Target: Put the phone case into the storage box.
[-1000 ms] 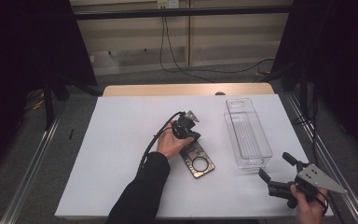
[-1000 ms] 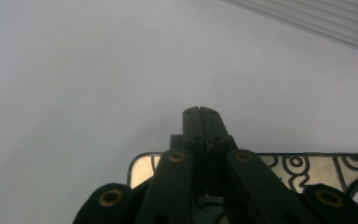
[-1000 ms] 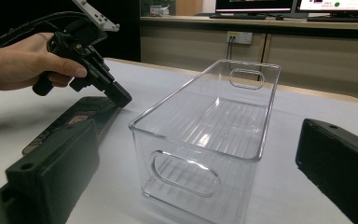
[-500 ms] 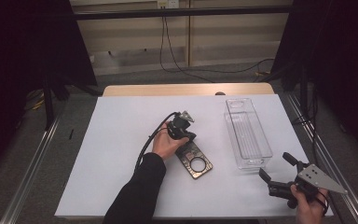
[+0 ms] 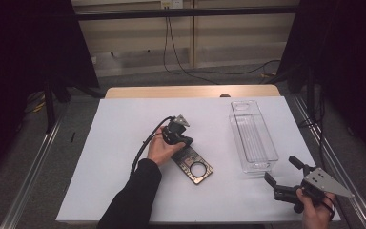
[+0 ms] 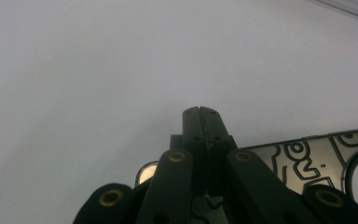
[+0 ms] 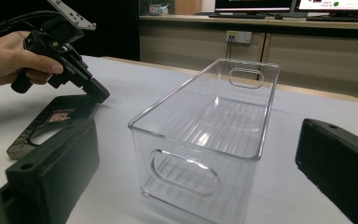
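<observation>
Resting flat: dark patterned plate [image 5: 194, 165], round cutout; ribbed clear bin [image 5: 253, 136] nearby.

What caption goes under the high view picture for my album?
Left tool, shut, touches a dark plate; right tool waits open near the clear bin.

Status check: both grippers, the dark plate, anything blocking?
Left gripper shut, tips at the flat dark plate with round hole. Right gripper open, idle beside clear plastic bin. Nothing blocking.
</observation>
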A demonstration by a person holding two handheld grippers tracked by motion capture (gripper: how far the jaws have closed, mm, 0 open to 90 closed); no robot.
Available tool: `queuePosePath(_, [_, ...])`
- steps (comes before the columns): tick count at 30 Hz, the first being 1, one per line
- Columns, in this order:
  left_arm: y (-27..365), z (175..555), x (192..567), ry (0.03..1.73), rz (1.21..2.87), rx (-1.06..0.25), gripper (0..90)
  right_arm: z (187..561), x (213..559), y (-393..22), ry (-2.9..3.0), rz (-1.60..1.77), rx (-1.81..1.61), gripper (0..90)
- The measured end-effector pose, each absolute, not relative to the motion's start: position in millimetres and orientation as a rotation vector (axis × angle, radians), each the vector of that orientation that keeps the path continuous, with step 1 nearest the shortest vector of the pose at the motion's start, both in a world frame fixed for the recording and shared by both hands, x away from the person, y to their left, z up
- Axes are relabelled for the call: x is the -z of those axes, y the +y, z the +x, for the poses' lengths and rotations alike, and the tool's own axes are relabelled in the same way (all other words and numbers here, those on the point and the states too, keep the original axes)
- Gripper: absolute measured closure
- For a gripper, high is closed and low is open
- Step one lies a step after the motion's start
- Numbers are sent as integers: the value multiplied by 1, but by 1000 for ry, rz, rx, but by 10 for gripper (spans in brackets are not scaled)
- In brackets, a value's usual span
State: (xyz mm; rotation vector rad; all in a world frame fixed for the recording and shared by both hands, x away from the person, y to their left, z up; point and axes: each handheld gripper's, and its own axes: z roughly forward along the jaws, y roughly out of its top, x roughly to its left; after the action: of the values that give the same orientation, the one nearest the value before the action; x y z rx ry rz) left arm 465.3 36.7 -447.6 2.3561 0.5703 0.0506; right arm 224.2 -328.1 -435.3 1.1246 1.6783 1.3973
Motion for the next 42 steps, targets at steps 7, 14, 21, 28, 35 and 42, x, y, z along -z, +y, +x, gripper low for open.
queuePosePath(7, [47,472,448,622,2344,-78,900,224,435,-328,1683,1121,-1396,0])
queuePosePath(14, [52,471,448,618,2350,-74,900,224,435,-328,1680,1123,-1396,0])
queuePosePath(21, [61,468,447,609,2351,-56,900,224,435,-328,1678,1123,-1395,0])
queuePosePath(28, [68,464,447,601,2355,-51,900,224,435,-328,1679,1121,-1394,0])
queuePosePath(35, [76,453,447,601,2347,-55,900,224,435,-328,1676,1122,-1390,0])
queuePosePath(42, [85,445,446,588,2350,-59,900,224,435,-327,1676,1124,-1388,0])
